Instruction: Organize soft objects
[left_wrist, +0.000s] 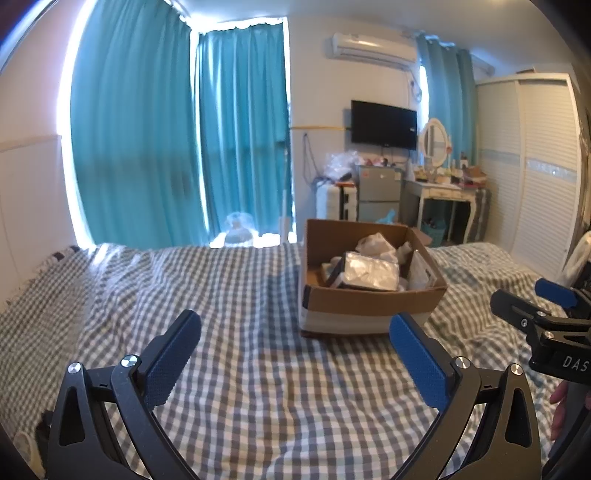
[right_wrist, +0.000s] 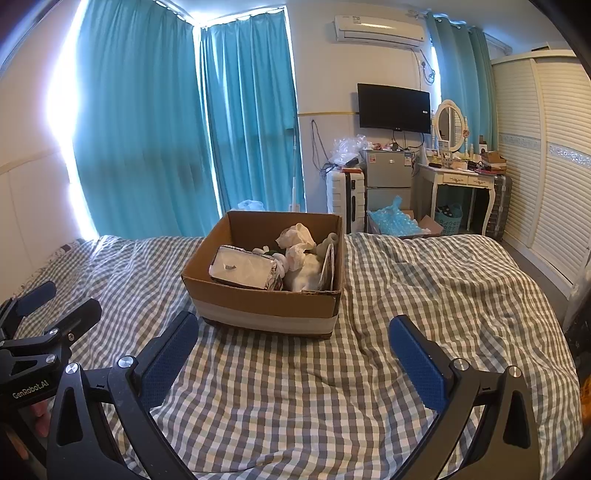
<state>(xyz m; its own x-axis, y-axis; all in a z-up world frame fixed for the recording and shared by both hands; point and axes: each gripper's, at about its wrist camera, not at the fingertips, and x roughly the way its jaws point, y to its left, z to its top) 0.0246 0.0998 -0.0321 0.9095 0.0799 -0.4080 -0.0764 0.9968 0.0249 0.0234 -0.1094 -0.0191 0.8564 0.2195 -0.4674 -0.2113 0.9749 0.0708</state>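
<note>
An open cardboard box (left_wrist: 369, 306) (right_wrist: 258, 306) stands on the checked bedspread (left_wrist: 240, 387) (right_wrist: 295, 406). It holds a silvery wrapped packet (left_wrist: 369, 273) (right_wrist: 243, 273), white crumpled soft items (left_wrist: 376, 243) (right_wrist: 299, 240) and a plush toy (right_wrist: 328, 243). My left gripper (left_wrist: 295, 332) is open and empty, short of the box and to its left. My right gripper (right_wrist: 295, 332) is open and empty, just in front of the box. Each gripper also shows at the edge of the other's view, the right one (left_wrist: 524, 299) and the left one (right_wrist: 55, 302).
Teal curtains (right_wrist: 147, 129) hang behind the bed. Past the bed's far edge stand a small fridge (right_wrist: 388, 177), a white suitcase (right_wrist: 343, 199), a dressing table with mirror (right_wrist: 461, 177), a wall TV (right_wrist: 393, 107) and a white wardrobe (right_wrist: 546, 166).
</note>
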